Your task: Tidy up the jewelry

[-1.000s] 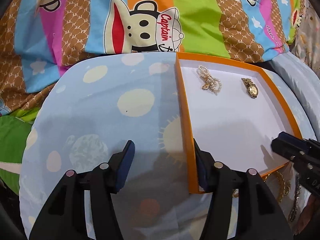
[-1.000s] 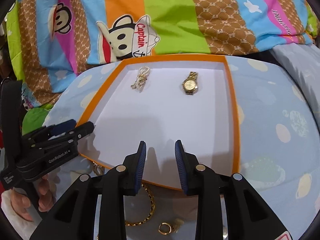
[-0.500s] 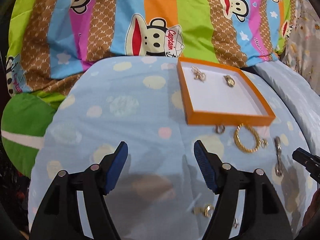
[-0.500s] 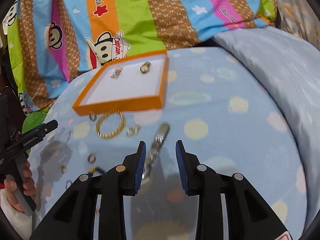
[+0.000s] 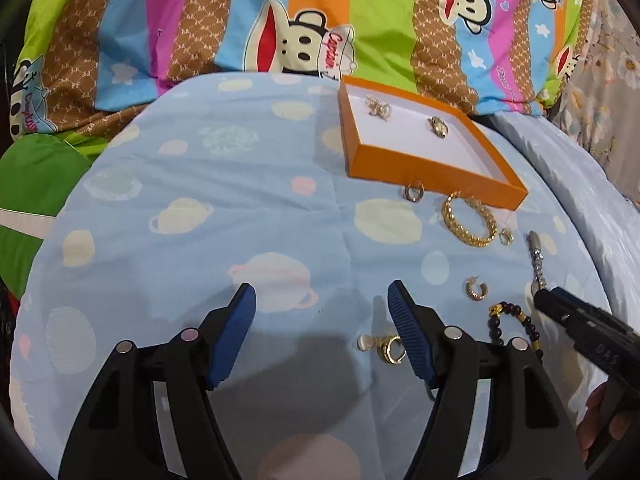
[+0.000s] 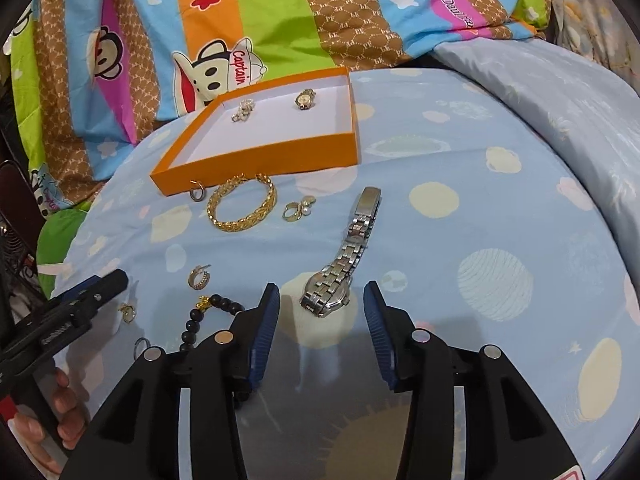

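Note:
An orange tray (image 5: 416, 170) (image 6: 256, 156) with a white floor holds a pearl piece (image 6: 243, 111) and a gold watch (image 6: 305, 99). In front of it on the blue sheet lie a gold chain bracelet (image 6: 242, 204) (image 5: 468, 220), small gold earrings (image 6: 199, 276) (image 5: 476, 289), a dark bead bracelet (image 6: 208, 312) (image 5: 514, 326) and a silver watch (image 6: 344, 264). My right gripper (image 6: 322, 312) is open, its jaws either side of the silver watch's face. My left gripper (image 5: 322, 312) is open and empty over the sheet, a gold ring (image 5: 390, 348) by its right finger.
A colourful striped cartoon quilt (image 5: 304, 20) lies behind the tray. A pale blue pillow (image 6: 560, 92) lies at the right. A green cushion (image 5: 36, 172) lies at the left. The sheet's rounded edge drops off at both sides.
Both grippers have pulled back from the tray toward the near side. The right jaws have opened wider and now straddle the silver watch. The left gripper stays open.

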`<state>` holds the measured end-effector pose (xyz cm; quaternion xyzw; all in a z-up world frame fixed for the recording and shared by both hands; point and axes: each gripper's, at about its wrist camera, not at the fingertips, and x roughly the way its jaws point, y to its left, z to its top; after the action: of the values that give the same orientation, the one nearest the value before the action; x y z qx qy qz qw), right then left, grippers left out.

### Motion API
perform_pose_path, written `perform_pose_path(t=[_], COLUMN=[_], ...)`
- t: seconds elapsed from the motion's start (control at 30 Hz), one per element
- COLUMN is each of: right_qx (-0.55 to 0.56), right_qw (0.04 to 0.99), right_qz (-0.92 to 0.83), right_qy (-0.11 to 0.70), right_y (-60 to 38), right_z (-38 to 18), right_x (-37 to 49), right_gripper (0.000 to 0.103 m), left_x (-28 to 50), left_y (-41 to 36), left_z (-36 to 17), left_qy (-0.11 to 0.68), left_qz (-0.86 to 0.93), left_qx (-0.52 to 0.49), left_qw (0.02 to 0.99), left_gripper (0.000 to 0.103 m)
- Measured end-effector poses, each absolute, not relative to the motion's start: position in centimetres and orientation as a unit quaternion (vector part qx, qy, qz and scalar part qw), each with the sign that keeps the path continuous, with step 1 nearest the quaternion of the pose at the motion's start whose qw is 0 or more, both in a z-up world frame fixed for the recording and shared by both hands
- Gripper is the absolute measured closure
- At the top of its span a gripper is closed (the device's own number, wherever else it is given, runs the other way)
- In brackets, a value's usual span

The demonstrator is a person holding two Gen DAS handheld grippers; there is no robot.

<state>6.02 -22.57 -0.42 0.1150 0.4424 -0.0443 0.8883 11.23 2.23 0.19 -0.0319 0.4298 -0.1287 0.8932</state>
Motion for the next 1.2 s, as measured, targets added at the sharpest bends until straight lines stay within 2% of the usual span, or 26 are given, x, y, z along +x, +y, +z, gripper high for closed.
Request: perform_pose_path(t=[0.07,0.13,0.17,0.47,0.7,1.07,1.2], right_qx=[0.091,0.069,0.066,0.110,0.110,0.097,0.097], right_qw=[0.891,0.892,0.892,0.888,0.907,0.895,0.896], right_qz=[-0.054,-0.067,-0.067,-0.041,-0.016,-0.029,-0.028], right_qy=[0.442,0.442,0.443,0.445,0.407,0.435,0.433], right_y=[-21.9,-21.5,-21.5,-22.9,-22.5,-23.1,-23.3], right_z=[-0.5,-0.5,-0.5,0.8,5.2,0.8,0.5], right_x=[6.0,6.1,6.1,4.4,3.3,4.5,4.5], right_gripper=[0.060,0.069,0.078,0.079,0.078,0.076,0.071], left_x=[11.3,11.3,11.3,11.3,11.3,11.3,11.1], left_y=[2.0,2.0,2.0,2.3,2.2,2.3,2.3], left_z=[0.1,0.1,0.1,-0.1,0.0,0.0,0.0], left_qy=[0.432,0.432,0.431,0.432,0.432,0.432,0.431], left_qz=[-0.129,-0.129,-0.130,-0.131,-0.132,-0.134,-0.135], left_qx=[-0.029,-0.026,-0.026,-0.034,-0.034,-0.042,-0.039], left_qw=[0.892,0.892,0.893,0.892,0.892,0.891,0.892], left_gripper=[0.035,0.035,0.035,0.035,0.035,0.035,0.035])
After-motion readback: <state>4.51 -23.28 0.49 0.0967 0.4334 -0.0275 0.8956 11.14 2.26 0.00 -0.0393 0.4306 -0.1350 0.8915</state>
